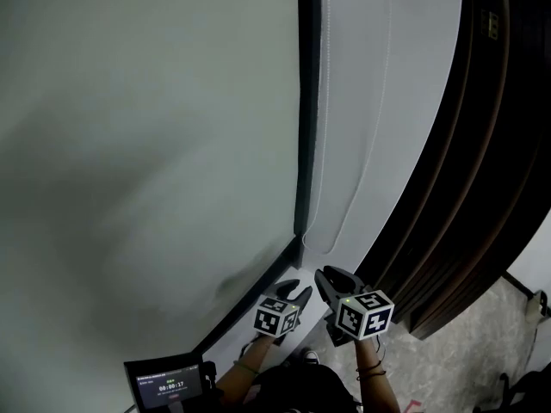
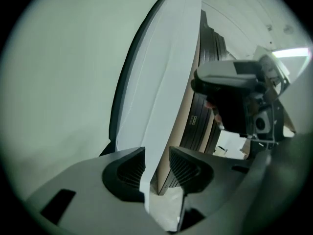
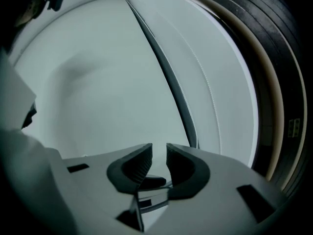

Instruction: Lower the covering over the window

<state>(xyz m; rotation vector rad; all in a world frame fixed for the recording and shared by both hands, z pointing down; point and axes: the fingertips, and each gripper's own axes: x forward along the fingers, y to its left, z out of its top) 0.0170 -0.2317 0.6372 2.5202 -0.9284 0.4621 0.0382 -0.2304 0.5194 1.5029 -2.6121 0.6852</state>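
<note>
The blind (image 1: 146,144) was plain pale grey-green with a soft darker shadow. At its three o'clock ran a black frame (image 1: 304,101), then a white wall (image 1: 387,76) with a white beaded cord (image 1: 321,144). Further toward three o'clock, the door frame (image 1: 469,170) was dark brown with lengthwise ridges. The floor (image 1: 491,334), at five o'clock, was speckled grey. The left cube (image 1: 277,319) and right cube (image 1: 366,314) were white with black square markers. The left gripper (image 2: 157,151) and right gripper (image 3: 159,148) were light grey, their ribbed pads (image 2: 129,173) black. The screen (image 1: 168,384), at seven o'clock, was black with white digits.
</note>
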